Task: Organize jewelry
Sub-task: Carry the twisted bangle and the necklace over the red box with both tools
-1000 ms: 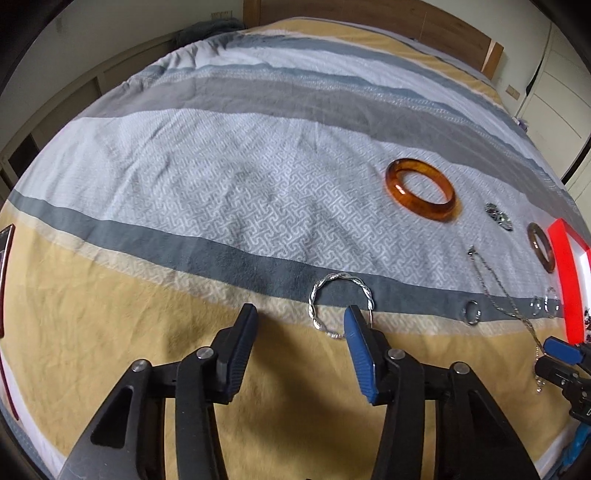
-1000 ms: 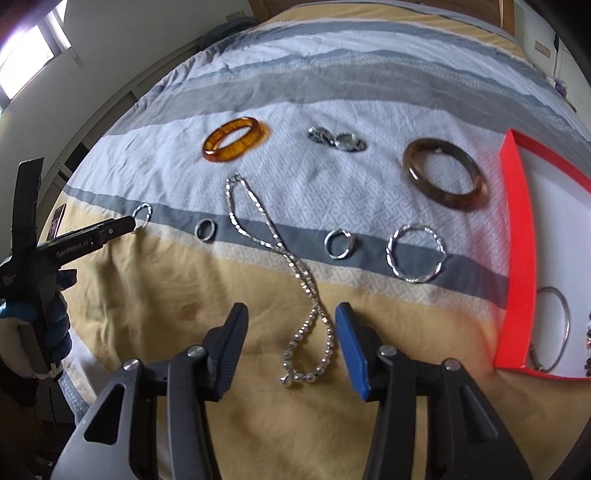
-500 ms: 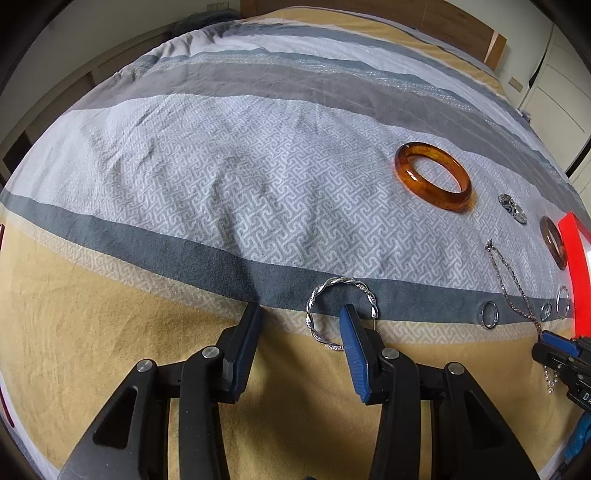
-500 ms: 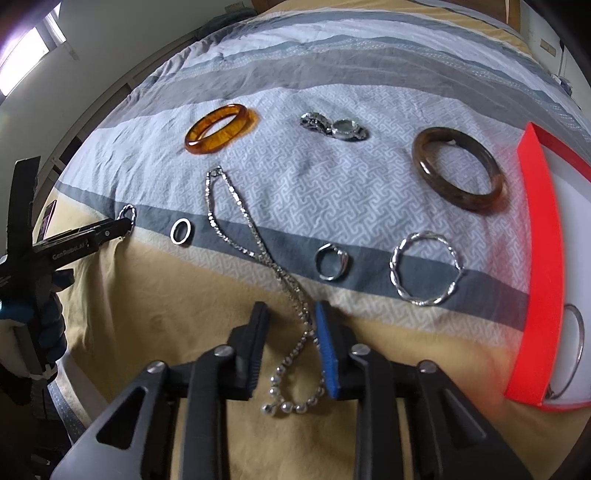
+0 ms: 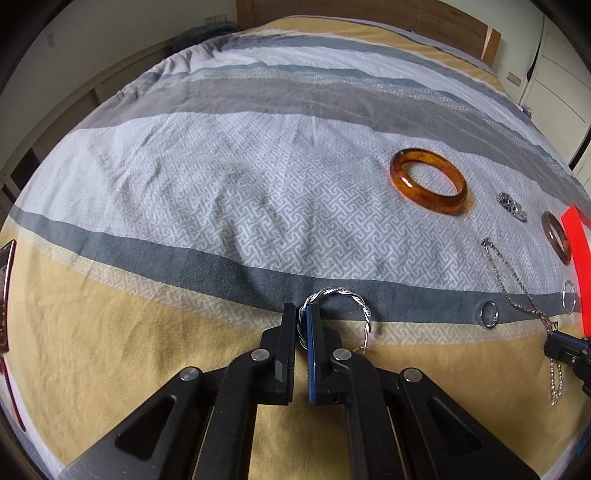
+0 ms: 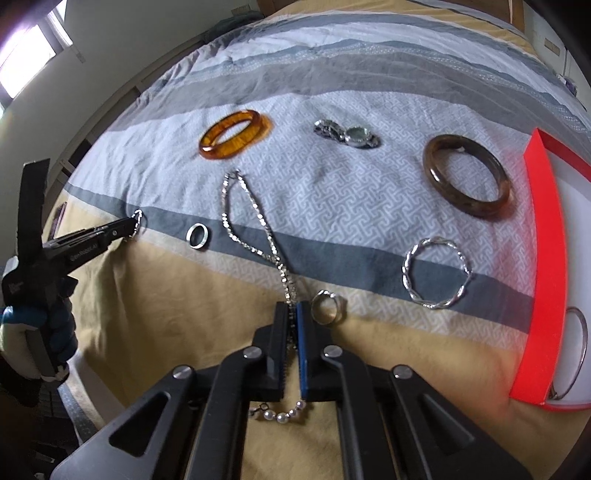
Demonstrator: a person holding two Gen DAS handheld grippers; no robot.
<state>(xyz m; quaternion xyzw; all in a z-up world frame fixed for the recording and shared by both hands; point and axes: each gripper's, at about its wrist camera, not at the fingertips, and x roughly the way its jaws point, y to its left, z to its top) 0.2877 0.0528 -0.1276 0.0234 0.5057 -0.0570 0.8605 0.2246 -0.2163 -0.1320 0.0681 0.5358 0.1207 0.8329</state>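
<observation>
My left gripper [image 5: 302,314] is shut on the near-left edge of a twisted silver bangle [image 5: 354,301] lying on the bedspread; it also shows at the left of the right wrist view [image 6: 131,223]. My right gripper [image 6: 291,306] is shut on the silver chain necklace [image 6: 243,206], whose pearl end [image 6: 282,415] trails under the fingers. The red tray [image 6: 546,266] at the right holds a thin silver hoop [image 6: 576,354].
On the striped bedspread lie an amber bangle [image 6: 234,134], a dark brown bangle [image 6: 467,177], a watch [image 6: 347,134], a second twisted silver bangle [image 6: 437,273], a small ring [image 6: 197,236] and another ring [image 6: 327,312] beside my right fingers. The wooden headboard [image 5: 369,14] is far behind.
Both grippers have closed: the left one onto the twisted silver bangle, the right one onto the chain necklace. Both moved slightly forward.
</observation>
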